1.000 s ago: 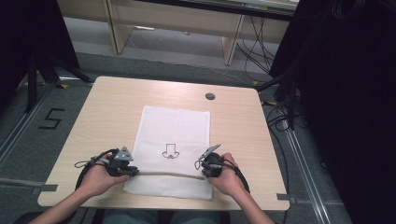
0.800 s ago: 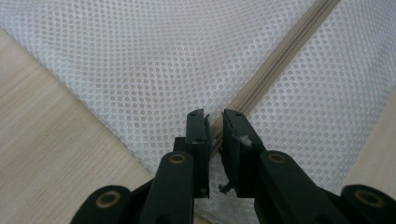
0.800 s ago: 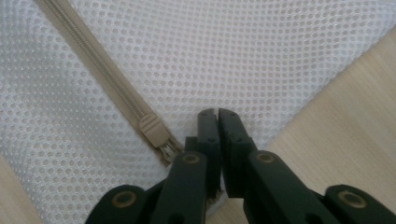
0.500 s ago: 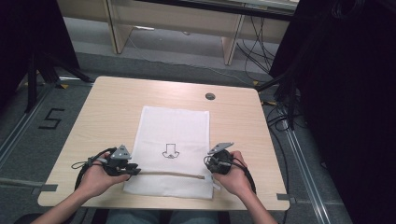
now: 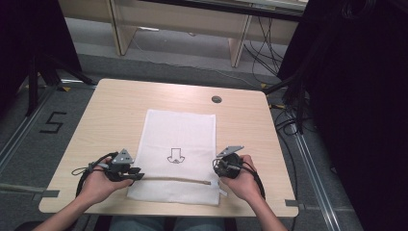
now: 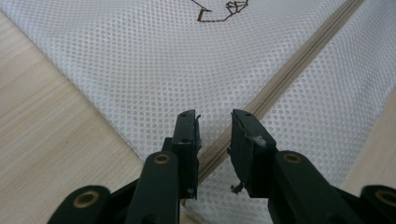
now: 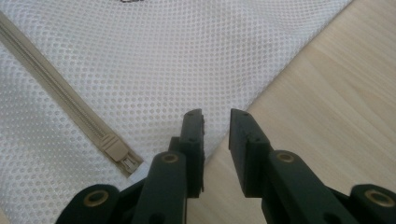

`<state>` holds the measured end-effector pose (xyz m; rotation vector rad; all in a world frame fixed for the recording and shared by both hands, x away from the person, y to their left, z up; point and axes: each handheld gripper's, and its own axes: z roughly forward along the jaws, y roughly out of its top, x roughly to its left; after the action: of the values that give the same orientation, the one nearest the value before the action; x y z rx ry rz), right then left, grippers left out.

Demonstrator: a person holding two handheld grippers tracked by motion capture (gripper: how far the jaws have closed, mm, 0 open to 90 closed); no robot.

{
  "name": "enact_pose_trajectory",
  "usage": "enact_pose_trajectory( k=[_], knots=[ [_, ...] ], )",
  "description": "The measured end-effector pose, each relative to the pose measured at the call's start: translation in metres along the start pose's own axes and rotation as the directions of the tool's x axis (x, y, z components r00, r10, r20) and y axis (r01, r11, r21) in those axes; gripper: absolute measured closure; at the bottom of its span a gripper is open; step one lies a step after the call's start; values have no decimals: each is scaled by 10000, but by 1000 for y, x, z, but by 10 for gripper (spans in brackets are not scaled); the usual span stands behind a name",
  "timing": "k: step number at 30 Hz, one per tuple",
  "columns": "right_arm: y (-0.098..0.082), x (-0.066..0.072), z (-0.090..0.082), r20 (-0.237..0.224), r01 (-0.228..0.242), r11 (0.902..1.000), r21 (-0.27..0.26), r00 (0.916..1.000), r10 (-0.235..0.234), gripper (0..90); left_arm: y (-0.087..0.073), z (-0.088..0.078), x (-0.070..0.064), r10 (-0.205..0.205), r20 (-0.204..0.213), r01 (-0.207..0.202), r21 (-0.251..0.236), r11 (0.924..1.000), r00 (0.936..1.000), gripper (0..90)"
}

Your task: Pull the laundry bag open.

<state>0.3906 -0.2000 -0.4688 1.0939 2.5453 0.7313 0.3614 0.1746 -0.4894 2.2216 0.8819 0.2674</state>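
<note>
Mesh bag (image 5: 179, 154) is laid flat on table (image 5: 110, 115); zip (image 6: 280, 79) is released by L gripper (image 6: 215, 122), edge by R gripper (image 7: 215, 122), jaws just opened, nothing between.

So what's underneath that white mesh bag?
The mesh bag lies flat on the wooden table, and pale wood shows along its edges. Its weave hides whatever is directly beneath or inside it. The beige zipper runs across its near end.

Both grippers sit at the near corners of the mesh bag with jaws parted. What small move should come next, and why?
Probably lift both grippers clear. The left gripper and right gripper have just been opening, nothing is pinched, and the mesh bag lies flat with its zipper closed.
</note>
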Motion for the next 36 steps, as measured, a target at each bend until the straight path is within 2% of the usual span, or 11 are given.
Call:
enact_pose_trajectory(
  k=[4, 15, 19, 21, 23, 26, 27, 31, 32, 35, 36],
  knots=[
    [1, -1, -3, -216, -22, 10000, 79, 9998, 24, 789, -2, 0, -1, -244, 85, 245, -110, 9996, 9997, 702],
    [0, 2, -11, -754, 210, 9985, 502, 9970, -172, 900, 2, 0, -1, -65, 192, 70, -283, 9996, 9998, 675],
    [1, 8, -16, -884, 47, 9962, 865, 9961, 29, 900, 1, 0, -2, -122, 248, 131, -374, 9992, 9996, 669],
    [1, 10, -15, -1023, -89, 9948, 1017, 9946, 194, 900, 2, -1, -2, 135, 293, -123, -391, 9992, 9995, 667],
    [0, 10, -15, -1151, -546, 9924, 1106, 9911, 674, 900, 3, -1, -4, -14, 302, 27, -426, 9991, 9995, 665],
    [-3, 11, -16, -1113, -1100, 9827, 1487, 9856, 1272, 900, 5, 1, -3, 252, 319, -240, -350, 9991, 9992, 663],
    [-4, 9, -15, -1249, -919, 9873, 1297, 9863, 1082, 900, 6, 2, -3, 175, 304, -163, -376, 9992, 9994, 663],
    [-5, 10, -16, -1172, -1189, 9794, 1633, 9833, 1390, 900, 7, 5, -2, 16, 369, 1, -442, 9990, 9993, 652],
    [-5, 9, -14, -1276, -882, 9847, 1502, 9860, 1078, 900, 7, 5, -2, -11, 340, 28, -501, 9987, 9994, 647],
    [-4, 12, -13, -1176, -975, 9794, 1769, 9859, 1193, 900, 7, 4, -3, 27, 370, -4, -618, 9981, 9993, 632],
    [-4, 11, -10, -1210, -793, 9835, 1623, 9876, 996, 900, 7, 4, -3, 72, 339, -50, -635, 9980, 9994, 626]
  ],
)
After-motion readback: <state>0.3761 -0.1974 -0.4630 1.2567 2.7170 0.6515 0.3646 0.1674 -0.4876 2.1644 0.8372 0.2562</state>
